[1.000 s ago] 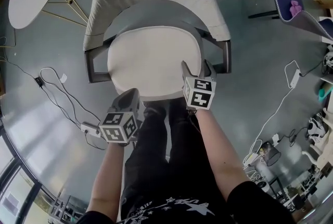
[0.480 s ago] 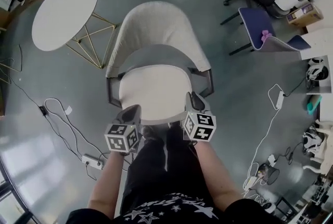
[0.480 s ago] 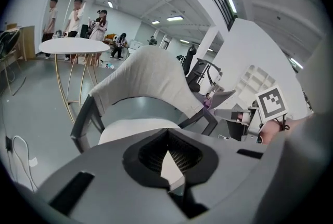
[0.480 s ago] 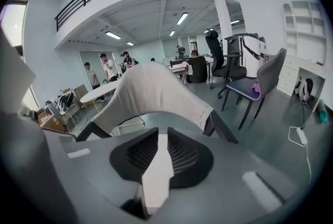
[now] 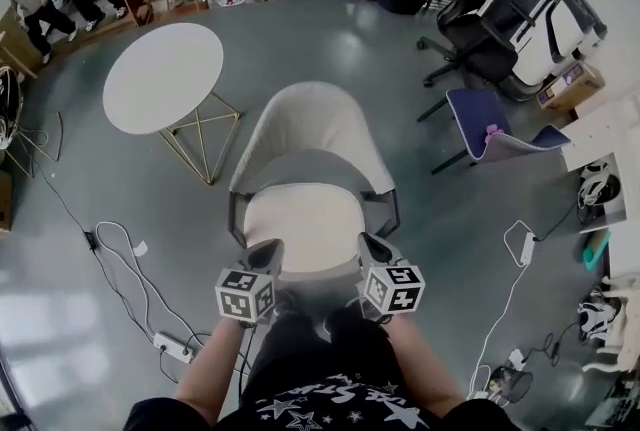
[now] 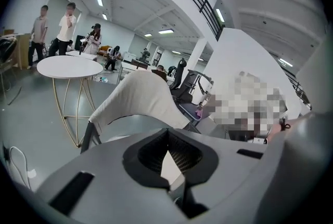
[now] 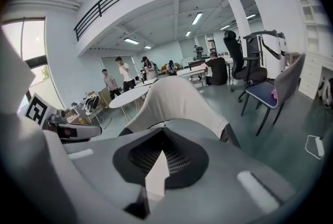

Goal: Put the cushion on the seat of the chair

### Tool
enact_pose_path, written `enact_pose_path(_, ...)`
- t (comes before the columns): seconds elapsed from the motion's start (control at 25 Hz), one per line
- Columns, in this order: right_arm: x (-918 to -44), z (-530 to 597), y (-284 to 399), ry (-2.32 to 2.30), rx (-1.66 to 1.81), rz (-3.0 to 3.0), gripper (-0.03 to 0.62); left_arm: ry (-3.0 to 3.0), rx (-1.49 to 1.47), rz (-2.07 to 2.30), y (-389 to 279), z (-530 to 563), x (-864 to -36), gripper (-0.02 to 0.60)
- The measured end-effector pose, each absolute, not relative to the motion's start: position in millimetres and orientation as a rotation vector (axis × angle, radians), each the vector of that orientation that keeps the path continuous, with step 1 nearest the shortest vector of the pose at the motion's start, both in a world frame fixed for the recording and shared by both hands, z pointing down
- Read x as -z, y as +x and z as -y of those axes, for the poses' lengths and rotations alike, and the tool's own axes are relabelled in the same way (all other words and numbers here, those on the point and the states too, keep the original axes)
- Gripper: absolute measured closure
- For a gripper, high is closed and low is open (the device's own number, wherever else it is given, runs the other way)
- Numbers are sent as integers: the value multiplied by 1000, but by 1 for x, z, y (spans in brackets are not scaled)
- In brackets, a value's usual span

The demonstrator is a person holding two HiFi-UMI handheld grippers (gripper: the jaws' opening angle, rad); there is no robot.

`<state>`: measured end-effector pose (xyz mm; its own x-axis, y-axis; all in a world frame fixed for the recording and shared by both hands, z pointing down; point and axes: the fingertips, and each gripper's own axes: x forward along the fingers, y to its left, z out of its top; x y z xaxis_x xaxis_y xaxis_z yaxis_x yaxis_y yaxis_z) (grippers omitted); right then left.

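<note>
A cream cushion [image 5: 305,229] lies flat on the seat of the grey armchair with the beige back [image 5: 310,134]. Both grippers hang in the air over the seat's front edge, clear of the cushion. My left gripper [image 5: 268,254] is at the front left corner, jaws together, nothing in them. My right gripper [image 5: 368,244] is at the front right corner, also shut and empty. In the left gripper view the shut left gripper [image 6: 167,134] points at the chair back [image 6: 140,101]. The right gripper view shows the right gripper [image 7: 162,137] below the same chair back [image 7: 179,101].
A round white table [image 5: 162,77] on gold legs stands back left of the chair. A purple chair [image 5: 490,134] and a black office chair [image 5: 480,29] stand to the right. Cables and a power strip [image 5: 172,347] lie on the floor at left. Several people are at the far desks.
Both grippers have lifted up and away from the cushion's front edge. The right gripper's jaws, open at the cushion's corner a second ago, have closed. The cushion stayed on the seat.
</note>
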<state>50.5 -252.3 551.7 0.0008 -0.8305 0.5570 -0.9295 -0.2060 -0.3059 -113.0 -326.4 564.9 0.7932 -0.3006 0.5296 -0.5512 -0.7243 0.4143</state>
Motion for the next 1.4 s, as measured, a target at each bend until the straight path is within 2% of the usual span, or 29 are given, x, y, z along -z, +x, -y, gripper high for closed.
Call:
enact_pose_path(0.4, -476, 271, 69, 1927, -917, 2259, 591, 2401, -429, 905, -107, 302, -505, 574)
enact_pose_path(0.96, -477, 181, 120, 1585, -1006, 2512, 591, 2281, -270, 1237, -65, 201, -476, 573)
enact_pose_path(1.4, -474, 160, 85, 1203, -900, 2638, 591, 2138, -172, 1450, -90, 123, -466, 573)
